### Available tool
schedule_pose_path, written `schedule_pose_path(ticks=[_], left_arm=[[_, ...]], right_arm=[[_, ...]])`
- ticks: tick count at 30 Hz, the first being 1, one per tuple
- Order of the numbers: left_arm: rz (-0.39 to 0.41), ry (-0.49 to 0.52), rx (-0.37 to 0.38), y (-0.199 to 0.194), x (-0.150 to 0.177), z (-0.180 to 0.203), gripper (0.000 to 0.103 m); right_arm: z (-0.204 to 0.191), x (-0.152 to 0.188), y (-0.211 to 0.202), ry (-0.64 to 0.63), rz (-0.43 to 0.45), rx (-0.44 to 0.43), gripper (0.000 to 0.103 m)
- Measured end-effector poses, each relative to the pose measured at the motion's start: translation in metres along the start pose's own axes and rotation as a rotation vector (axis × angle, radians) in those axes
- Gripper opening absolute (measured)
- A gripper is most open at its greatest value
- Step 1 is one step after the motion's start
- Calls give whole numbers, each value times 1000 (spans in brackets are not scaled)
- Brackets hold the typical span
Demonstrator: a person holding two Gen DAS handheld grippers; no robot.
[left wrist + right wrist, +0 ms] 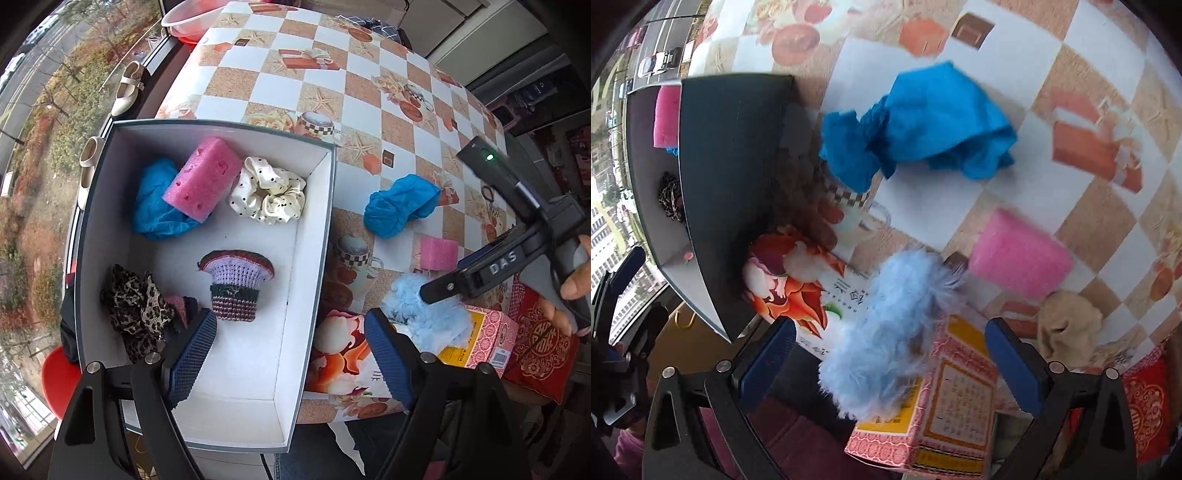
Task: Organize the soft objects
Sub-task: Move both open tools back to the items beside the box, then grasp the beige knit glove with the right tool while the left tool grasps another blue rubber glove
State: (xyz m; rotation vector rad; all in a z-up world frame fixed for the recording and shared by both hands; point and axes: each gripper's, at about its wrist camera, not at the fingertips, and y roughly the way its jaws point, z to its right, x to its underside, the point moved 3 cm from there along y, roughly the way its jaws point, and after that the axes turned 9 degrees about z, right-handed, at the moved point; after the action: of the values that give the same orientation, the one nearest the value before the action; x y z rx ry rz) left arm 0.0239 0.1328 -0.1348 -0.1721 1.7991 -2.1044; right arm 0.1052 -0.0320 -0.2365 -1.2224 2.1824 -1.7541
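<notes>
1. Right gripper [890,363], jaws spread and empty, is hovering over the blue fluffy scrunchie [886,332] lying on the pink carton [945,413].
2. You are centring both pads before clamping.
3. Left gripper [291,350] is waiting unclenched above the box [317,258].

**Soft things counted, in the box and out**

The box [317,236] holds five kinds:
- one blue crumpled cloth [155,206] at 10 o'clock
- one pink sponge [203,177]
- one cream dotted scrunchie [269,192] at 1 o'clock
- one knitted cupcake [236,284] near the middle
- one leopard-print scrunchie [136,310] at 8 o'clock

On the surface [325,85] lie:
- a second blue cloth [919,125]
- a second pink sponge [1019,254]
- one pale blue fluffy piece [882,332]
- one beige cloth [1067,325]

Blue cloths: two. Pink sponges: two.
</notes>
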Motion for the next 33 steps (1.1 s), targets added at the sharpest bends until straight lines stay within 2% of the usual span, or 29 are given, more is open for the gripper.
schedule_pose_path(ticks=[6, 9, 12, 13, 16, 18, 20, 21, 22, 23, 24, 25, 27, 28, 29, 32, 33], left_arm=[[3, 11, 5, -3, 3, 6, 85], [-3, 0, 3, -3, 8, 5, 85], [-3, 2, 7, -2, 11, 7, 85], [-3, 7, 6, -2, 10, 10, 85], [0, 35, 15, -1, 6, 21, 85], [4, 60, 25, 0, 2, 31, 85], [1, 85, 37, 3, -4, 43, 85], [-4, 99, 45, 6, -7, 50, 85], [-5, 116, 49, 8, -10, 56, 85], [-5, 135, 46, 10, -14, 64, 85], [-4, 155, 36, 14, -19, 71, 85], [-5, 171, 24, 18, -24, 77, 85], [-20, 191, 10, 30, -33, 88, 85], [-41, 208, 5, 36, -36, 92, 85], [-71, 229, -14, 42, -37, 97, 85], [-129, 322, -67, 55, -26, 106, 85], [-143, 353, -78, 59, -21, 109, 85]], right_arm=[[-9, 4, 48, -6, -134, -18, 103], [-12, 5, 59, -44, -155, 22, 103], [-12, 3, 56, -70, -125, 56, 85], [-8, 2, 51, -84, -103, 97, 83], [4, 3, 29, -223, 6, 441, 83], [17, 3, 6, -223, 84, 521, 83], [42, 4, -22, -201, 170, 666, 83], [59, 5, -35, -176, 208, 737, 83], [78, 7, -49, -120, 239, 770, 83], [94, 9, -60, -47, 268, 749, 85], [111, 17, -72, 35, 302, 682, 95], [121, 24, -80, 111, 332, 581, 101], [126, 38, -84, 201, 368, 293, 101], [120, 43, -79, 203, 360, 218, 101], [114, 38, -78, 185, 358, 227, 101], [110, 51, -61, 116, 319, 439, 101], [123, 59, -56, 131, 304, 436, 101]])
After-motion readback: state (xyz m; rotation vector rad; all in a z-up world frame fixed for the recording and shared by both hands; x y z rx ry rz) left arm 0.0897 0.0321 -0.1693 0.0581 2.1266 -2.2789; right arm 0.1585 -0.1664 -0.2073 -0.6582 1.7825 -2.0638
